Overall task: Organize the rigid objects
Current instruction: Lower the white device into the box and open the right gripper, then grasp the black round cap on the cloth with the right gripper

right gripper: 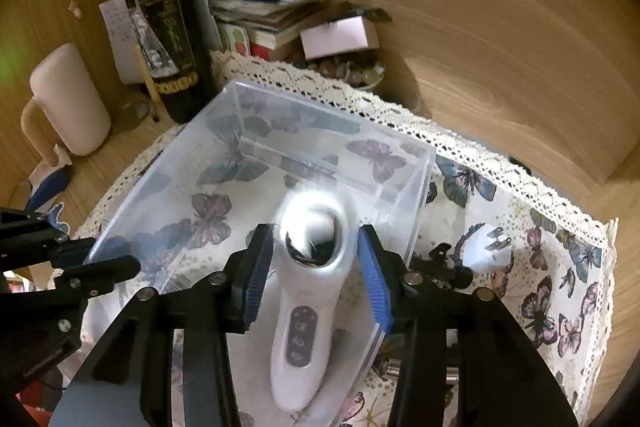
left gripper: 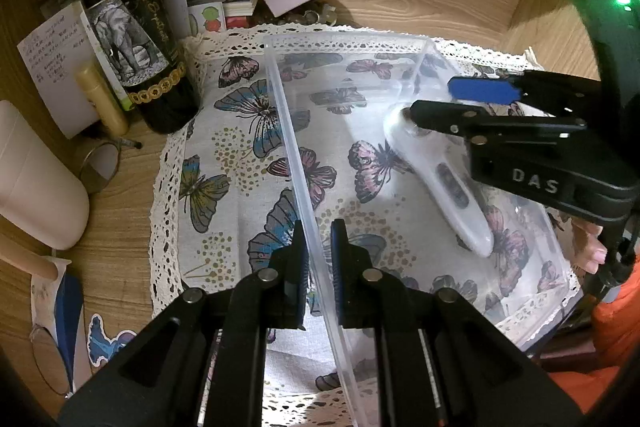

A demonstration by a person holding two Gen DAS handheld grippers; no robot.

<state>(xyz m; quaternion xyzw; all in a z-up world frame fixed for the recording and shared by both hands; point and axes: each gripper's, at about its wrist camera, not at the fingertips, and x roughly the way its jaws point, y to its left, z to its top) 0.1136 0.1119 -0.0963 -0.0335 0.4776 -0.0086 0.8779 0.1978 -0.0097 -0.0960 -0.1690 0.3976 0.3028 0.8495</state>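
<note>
Left gripper [left gripper: 319,259] jaws astride clear bin [left gripper: 288,131] wall, white device [left gripper: 448,183] inside

Left gripper [left gripper: 319,259]: at lower centre of the left wrist view, fingers set close together with a narrow gap, one either side of a thin clear wall; contact cannot be confirmed. Right gripper [right gripper: 316,275]: at lower centre of the right wrist view, jaws spread wide, blue pads [right gripper: 374,277] apart. Fingertips of a hand [left gripper: 592,247] show at right edge.

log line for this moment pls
left gripper: astride clear plastic bin wall | right gripper: open, straddling white handheld massager | massager: in bin
</note>
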